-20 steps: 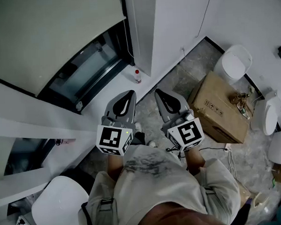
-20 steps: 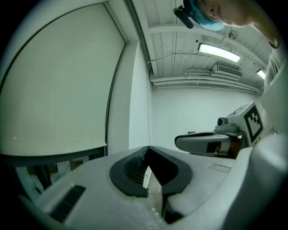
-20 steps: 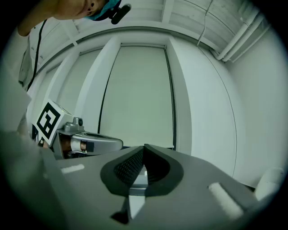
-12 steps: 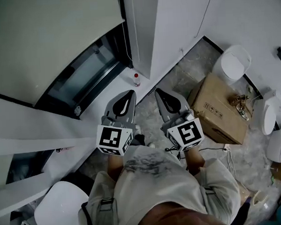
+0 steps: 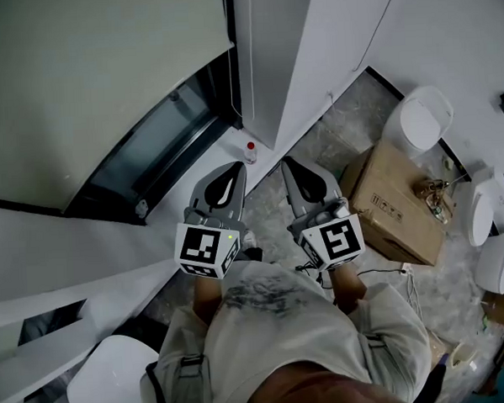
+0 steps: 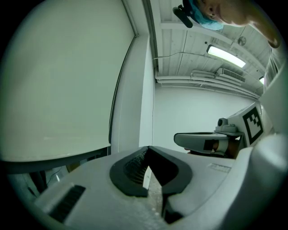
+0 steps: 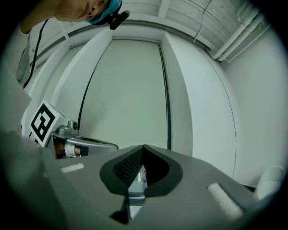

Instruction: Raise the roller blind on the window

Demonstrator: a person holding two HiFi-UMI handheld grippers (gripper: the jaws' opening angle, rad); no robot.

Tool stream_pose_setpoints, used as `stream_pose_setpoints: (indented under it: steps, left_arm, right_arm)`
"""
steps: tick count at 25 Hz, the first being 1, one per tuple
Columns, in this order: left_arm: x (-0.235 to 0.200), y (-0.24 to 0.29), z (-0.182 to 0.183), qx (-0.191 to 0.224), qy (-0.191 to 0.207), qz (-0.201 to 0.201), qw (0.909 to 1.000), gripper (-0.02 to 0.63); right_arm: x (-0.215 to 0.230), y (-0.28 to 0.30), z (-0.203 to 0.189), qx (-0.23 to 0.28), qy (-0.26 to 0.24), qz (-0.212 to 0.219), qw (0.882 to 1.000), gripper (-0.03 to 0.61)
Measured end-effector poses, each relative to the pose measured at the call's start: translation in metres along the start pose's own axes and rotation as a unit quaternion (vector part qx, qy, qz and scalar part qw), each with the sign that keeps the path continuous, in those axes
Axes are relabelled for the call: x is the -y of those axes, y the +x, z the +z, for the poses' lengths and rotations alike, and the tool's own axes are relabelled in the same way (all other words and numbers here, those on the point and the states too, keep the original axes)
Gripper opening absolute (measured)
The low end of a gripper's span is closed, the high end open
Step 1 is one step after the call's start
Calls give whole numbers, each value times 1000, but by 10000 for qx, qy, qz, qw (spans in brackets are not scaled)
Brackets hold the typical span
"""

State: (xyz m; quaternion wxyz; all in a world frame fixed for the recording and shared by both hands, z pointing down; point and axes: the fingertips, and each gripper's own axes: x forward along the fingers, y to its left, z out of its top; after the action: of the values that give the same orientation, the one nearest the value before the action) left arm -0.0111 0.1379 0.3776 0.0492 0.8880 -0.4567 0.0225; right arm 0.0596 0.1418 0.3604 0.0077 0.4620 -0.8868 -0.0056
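Observation:
The pale roller blind covers most of the window at the upper left of the head view, with dark glass showing below its bottom edge. A thin cord hangs by the blind's right edge. My left gripper and right gripper are held side by side, level, short of the window; both are shut with nothing in them. The left gripper view has its closed jaw tips before the blind. In the right gripper view the closed tips face the blind.
A small red-capped bottle stands on the sill by the white pillar. A cardboard box, a white bin and white fixtures fill the floor at right. A white chair is at lower left.
The head view has shifted, so the blind fills more of the upper left and its bottom edge lies lower in the picture. Both grippers stay side by side and shut.

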Motion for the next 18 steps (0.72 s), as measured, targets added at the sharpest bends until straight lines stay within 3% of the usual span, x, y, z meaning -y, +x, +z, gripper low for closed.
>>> stream_pose_setpoints:
  steps: [5,18]
  left_arm:
    - [-33,15,5,28,-21,-96,9999,3]
    - [-79,49,16,228,-229,-509,9982,3]
  right_arm:
    - [6,33,4,85,162,-115,9998,5]
    - [20,85,8,65,-106,-425,9990,6]
